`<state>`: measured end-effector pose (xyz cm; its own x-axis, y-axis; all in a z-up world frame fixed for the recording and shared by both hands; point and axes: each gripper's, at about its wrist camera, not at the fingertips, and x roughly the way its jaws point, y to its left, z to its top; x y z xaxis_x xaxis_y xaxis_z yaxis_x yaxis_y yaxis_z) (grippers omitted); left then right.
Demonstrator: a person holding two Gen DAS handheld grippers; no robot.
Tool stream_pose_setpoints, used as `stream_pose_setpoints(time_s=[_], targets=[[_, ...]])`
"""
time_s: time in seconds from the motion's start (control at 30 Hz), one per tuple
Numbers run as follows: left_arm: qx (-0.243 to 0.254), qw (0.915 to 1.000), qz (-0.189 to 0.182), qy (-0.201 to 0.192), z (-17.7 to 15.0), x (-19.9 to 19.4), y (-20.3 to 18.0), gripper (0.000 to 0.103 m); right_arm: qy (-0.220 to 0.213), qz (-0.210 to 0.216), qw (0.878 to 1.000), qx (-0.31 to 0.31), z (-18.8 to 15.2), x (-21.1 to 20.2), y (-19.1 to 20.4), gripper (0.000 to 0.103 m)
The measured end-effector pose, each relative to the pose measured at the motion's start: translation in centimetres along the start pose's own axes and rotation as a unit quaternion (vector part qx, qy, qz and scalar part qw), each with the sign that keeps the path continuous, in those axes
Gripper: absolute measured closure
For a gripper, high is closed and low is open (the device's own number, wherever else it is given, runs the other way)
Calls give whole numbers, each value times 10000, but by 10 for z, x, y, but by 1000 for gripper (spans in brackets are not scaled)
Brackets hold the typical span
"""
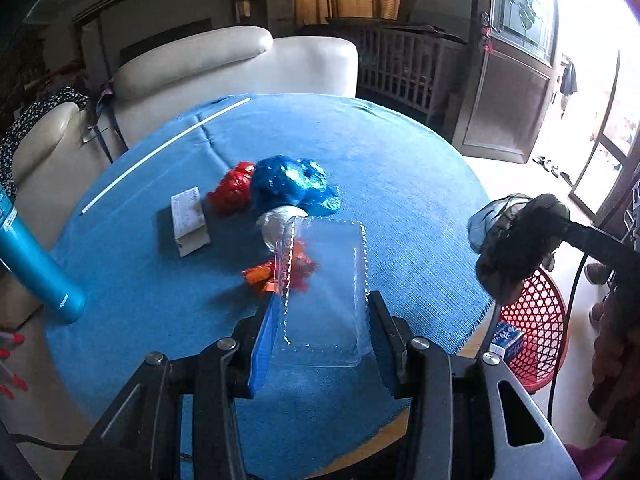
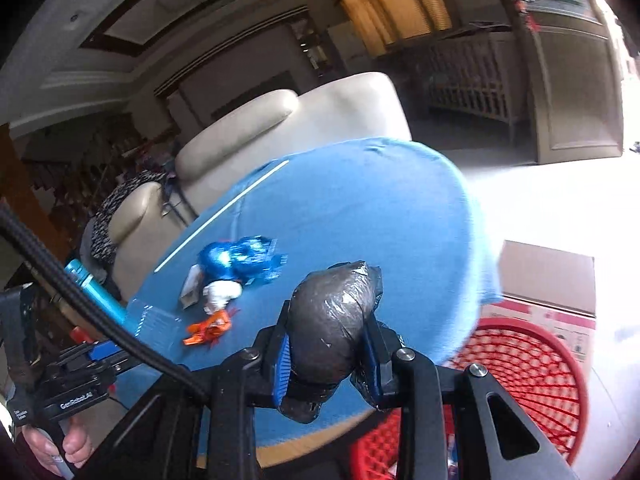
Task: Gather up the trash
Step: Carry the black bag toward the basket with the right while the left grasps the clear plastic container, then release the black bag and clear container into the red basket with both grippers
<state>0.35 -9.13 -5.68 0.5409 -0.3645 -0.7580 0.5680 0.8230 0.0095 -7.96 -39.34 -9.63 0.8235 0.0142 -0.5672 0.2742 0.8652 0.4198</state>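
Note:
My left gripper point(image 1: 320, 300) is shut on a clear plastic clamshell tray point(image 1: 324, 292), held above the blue-clothed round table point(image 1: 400, 184). Beyond it lie a blue foil bag point(image 1: 292, 186), a red crumpled bag point(image 1: 234, 192), a white wad point(image 1: 276, 222), an orange wrapper point(image 1: 288, 274) and a small paper box point(image 1: 188, 220). My right gripper point(image 2: 328, 332) is shut on a crumpled black plastic bag point(image 2: 332, 328), held over the table's near right edge above a red mesh basket point(image 2: 528, 372). The black bag also shows in the left wrist view point(image 1: 516, 244).
A teal bottle point(image 1: 36, 264) stands at the table's left edge. A white rod point(image 1: 160, 152) lies across the far left. A cream sofa point(image 1: 224, 76) stands behind the table. A cardboard box point(image 2: 548, 292) sits on the floor by the basket point(image 1: 536, 328).

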Motion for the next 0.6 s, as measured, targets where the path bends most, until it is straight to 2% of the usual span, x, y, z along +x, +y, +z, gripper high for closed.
stream_pose_setpoints(time_s=[0.2, 0.6], targets=[[-20, 10000, 0, 29, 2, 3, 0, 57, -86, -170, 9996, 225, 3, -11, -21, 71], [85, 9999, -115, 17, 3, 2, -5, 57, -151, -99, 9998, 125, 6, -9, -10, 71]])
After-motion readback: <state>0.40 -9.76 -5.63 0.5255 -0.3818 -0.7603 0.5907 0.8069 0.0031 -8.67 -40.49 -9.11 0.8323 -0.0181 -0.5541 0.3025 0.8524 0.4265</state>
